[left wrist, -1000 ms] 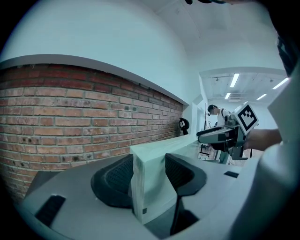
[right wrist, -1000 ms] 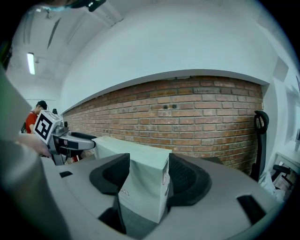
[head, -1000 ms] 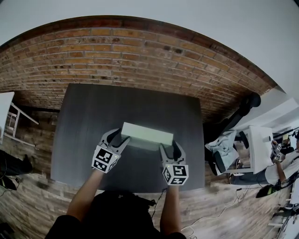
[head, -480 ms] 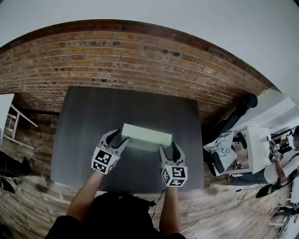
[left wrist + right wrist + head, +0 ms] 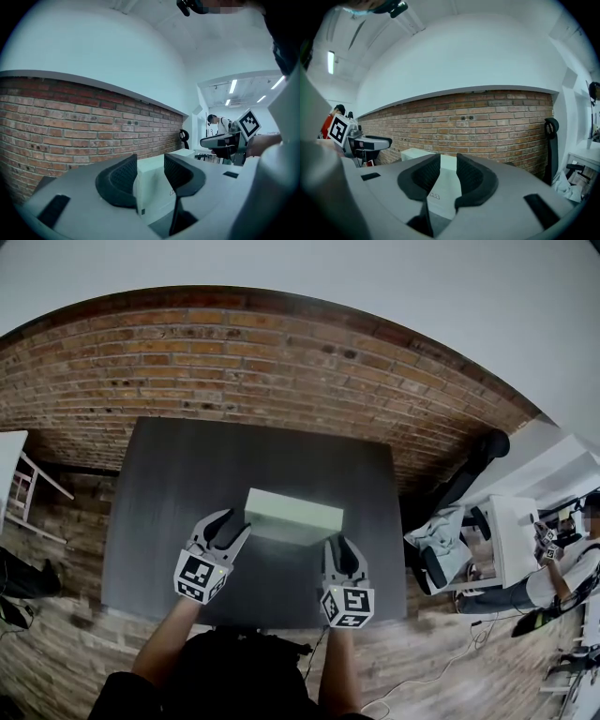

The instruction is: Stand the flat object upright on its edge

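Note:
A flat white box (image 5: 292,515) stands upright on its long edge in the middle of the dark table (image 5: 178,465). My left gripper (image 5: 236,523) is open just short of the box's left end and does not touch it. My right gripper (image 5: 339,544) is a little back from the box's right end; its jaws have just been closing, a gap still shows between them, and nothing is in it. In the left gripper view the box (image 5: 152,185) is beyond the open jaws (image 5: 150,164). In the right gripper view the box (image 5: 446,185) is beyond the narrowed jaws (image 5: 448,161).
A brick wall (image 5: 281,362) runs behind the table. To the right are a white desk (image 5: 520,531) with a person (image 5: 572,568), and a black object (image 5: 483,456) leaning at the wall. The table's front edge (image 5: 253,620) is close behind both grippers.
Both grippers have drawn back from the box's ends toward the table's front edge. The right jaws have narrowed. The box stays upright where it was.

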Motion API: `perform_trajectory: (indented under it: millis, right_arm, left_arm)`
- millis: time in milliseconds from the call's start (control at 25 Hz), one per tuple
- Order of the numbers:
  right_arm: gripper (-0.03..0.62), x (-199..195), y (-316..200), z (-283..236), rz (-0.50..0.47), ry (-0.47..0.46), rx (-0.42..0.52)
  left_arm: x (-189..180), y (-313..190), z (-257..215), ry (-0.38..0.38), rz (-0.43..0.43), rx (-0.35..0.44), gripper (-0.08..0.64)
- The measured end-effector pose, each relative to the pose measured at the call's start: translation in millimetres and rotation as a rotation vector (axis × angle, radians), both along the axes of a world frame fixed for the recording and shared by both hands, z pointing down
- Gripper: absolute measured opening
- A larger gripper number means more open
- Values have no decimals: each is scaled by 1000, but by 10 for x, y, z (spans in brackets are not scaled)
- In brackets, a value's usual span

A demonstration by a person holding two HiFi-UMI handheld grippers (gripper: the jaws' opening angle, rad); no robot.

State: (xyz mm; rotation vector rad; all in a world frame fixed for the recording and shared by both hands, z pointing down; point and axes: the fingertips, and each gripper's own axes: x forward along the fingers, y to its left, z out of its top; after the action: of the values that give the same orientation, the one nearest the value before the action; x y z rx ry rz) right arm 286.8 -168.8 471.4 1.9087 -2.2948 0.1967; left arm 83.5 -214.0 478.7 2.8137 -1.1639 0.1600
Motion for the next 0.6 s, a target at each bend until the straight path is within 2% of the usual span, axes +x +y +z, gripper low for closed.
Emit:
perform_trajectory:
  millis: [120,320,600]
  right_arm:
    - [79,-32,133,-26,32,-27,19]
    - [46,-170,359,-47,44,-55,48]
    - [34,-507,735,27,21,-72,49]
  left_arm:
    - [-52,189,-64,25,3,18,138]
    - [-78,479,-54,56,4,8,60]
    - [-64,939,-16,83,42,-29,49]
